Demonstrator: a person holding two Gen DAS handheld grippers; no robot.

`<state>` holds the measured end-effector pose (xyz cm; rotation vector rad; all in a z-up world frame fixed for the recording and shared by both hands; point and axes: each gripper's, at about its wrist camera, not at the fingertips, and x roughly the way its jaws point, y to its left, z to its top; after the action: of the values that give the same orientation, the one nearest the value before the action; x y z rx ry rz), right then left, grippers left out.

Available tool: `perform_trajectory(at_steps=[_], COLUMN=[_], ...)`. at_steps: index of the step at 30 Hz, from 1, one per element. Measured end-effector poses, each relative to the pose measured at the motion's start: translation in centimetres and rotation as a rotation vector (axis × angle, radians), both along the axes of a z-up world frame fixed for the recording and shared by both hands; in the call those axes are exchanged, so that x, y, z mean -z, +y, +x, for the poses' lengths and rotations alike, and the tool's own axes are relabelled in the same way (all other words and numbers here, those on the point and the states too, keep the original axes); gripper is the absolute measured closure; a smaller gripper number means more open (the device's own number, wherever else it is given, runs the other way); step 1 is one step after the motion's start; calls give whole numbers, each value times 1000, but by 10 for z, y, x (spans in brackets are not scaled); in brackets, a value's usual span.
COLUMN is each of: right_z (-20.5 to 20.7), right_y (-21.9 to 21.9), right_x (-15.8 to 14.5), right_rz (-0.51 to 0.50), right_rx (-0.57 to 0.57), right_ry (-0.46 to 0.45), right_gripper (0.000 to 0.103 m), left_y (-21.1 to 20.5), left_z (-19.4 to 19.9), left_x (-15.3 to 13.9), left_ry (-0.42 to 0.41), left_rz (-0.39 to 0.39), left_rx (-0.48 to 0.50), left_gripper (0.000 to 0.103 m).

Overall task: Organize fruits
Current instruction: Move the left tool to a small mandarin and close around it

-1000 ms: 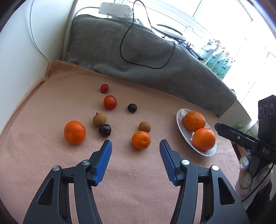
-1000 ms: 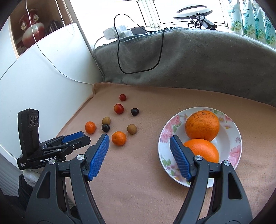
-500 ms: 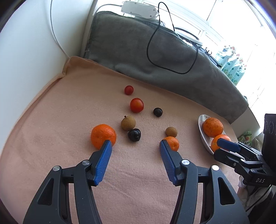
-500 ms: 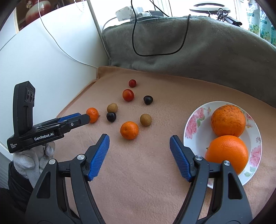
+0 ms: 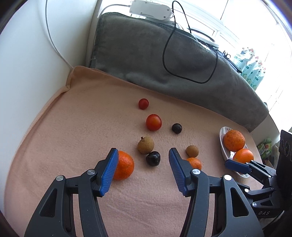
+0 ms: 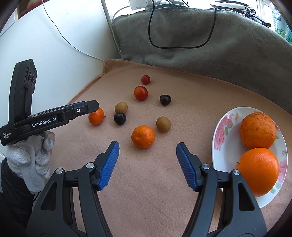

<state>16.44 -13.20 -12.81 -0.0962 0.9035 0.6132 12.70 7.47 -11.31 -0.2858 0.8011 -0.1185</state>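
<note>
Loose fruit lies on a peach cloth (image 5: 76, 131). My left gripper (image 5: 143, 171) is open, its left finger beside a mandarin (image 5: 124, 165), with a dark cherry (image 5: 153, 158) ahead between the jaws. My right gripper (image 6: 147, 165) is open and empty, just behind a second mandarin (image 6: 143, 136). Two longans (image 6: 121, 107) (image 6: 163, 124), two red tomatoes (image 6: 140, 93) (image 6: 145, 79) and a dark plum (image 6: 165, 99) lie farther back. A floral plate (image 6: 221, 127) on the right holds two big oranges (image 6: 257, 130) (image 6: 259, 168).
A grey folded blanket (image 6: 200, 36) with a black cable (image 6: 180, 46) borders the far side. A white wall (image 6: 54, 45) stands on the left. A white power strip (image 5: 150, 9) sits behind the blanket. The left gripper also shows in the right wrist view (image 6: 91, 107).
The left gripper has moved forward and left, closing in on the left mandarin and cherry. The right gripper has moved left and forward toward the middle mandarin, away from the plate.
</note>
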Motion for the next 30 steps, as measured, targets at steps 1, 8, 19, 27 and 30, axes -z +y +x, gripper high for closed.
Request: perform_trajectory(at_steps=[1,8,19,27,30], right_z=[0,8,16,22,25], right_y=[1,9,21,28,30], right_x=[1,11,19,28,32], right_rz=[-6,-23,-20,-28,-36], right_rx=[0,-6,-21,-21,-20], right_ry=[-3,7,9,26,29], right_gripper=[35,46,47,47,47], left_y=[-2,-19,-26,-24,-25], left_z=[5,34,58,67,65], left_x=[1,7,25,28,28], left_ry=[8,61,177,209,202], left_rz=[11,91,163,174,189], left_rx=[9,82,157,191,194], left_gripper=[50,64,70,77,77])
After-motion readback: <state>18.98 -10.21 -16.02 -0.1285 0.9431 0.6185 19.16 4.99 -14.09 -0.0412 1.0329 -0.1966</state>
